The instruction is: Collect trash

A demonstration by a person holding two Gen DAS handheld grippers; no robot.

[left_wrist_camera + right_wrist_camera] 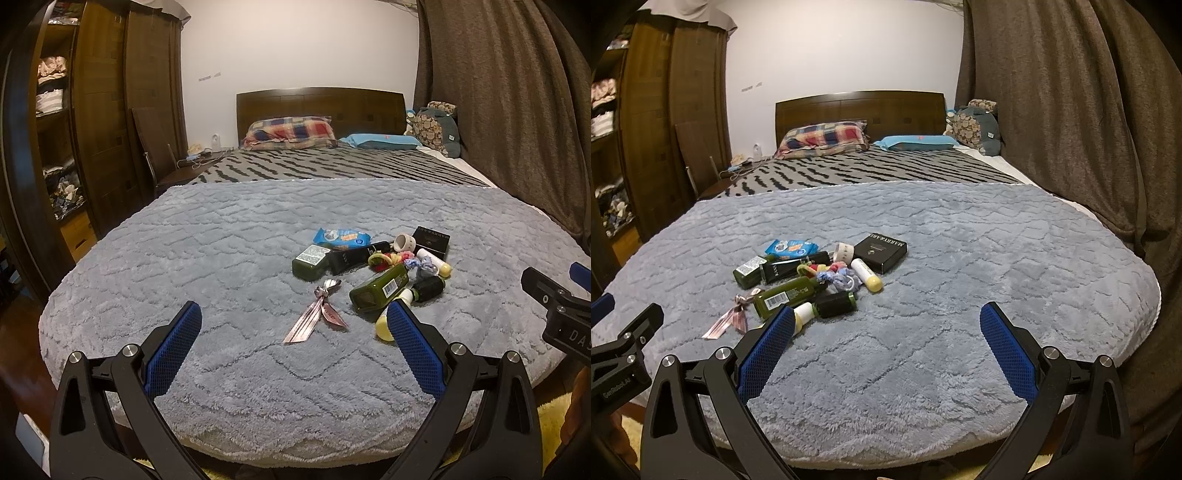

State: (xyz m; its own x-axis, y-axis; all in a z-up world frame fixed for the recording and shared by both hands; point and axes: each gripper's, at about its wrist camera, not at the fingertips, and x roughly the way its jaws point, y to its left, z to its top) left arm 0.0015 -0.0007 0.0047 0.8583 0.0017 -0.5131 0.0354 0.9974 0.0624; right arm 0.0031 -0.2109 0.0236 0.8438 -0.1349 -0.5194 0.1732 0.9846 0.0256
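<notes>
Both held over the foot edge of the bed, nothing gripped. Left claw spread wide and empty; right claw likewise apart and empty.

Just past the claws, on the grey fleece blanket, toward the middle of the bed's foot half: a heap of clutter. Nearest, a pink ribbon bow, flat, limp, very light; best pinched at the knot, since the tails would slide away. Beside it a small white tube with a yellow cap, then a dark green bottle lying on its side with its barcode label up. Likely smooth, rigid and prone to rolling; probably best taken across the body, not the neck. Touching it, a short dark jar, also on its side.

Further in, a second green bottle, a long black tube, and a knot of coloured hair ties, soft and tangled, apt to lift in a clump. Behind those, a blue crinkly snack packet, light and probably the plainest trash here; easy to pinch at an edge. Farthest, a tipped white cup and a flat black box, stiff, wide for a grip.
</notes>
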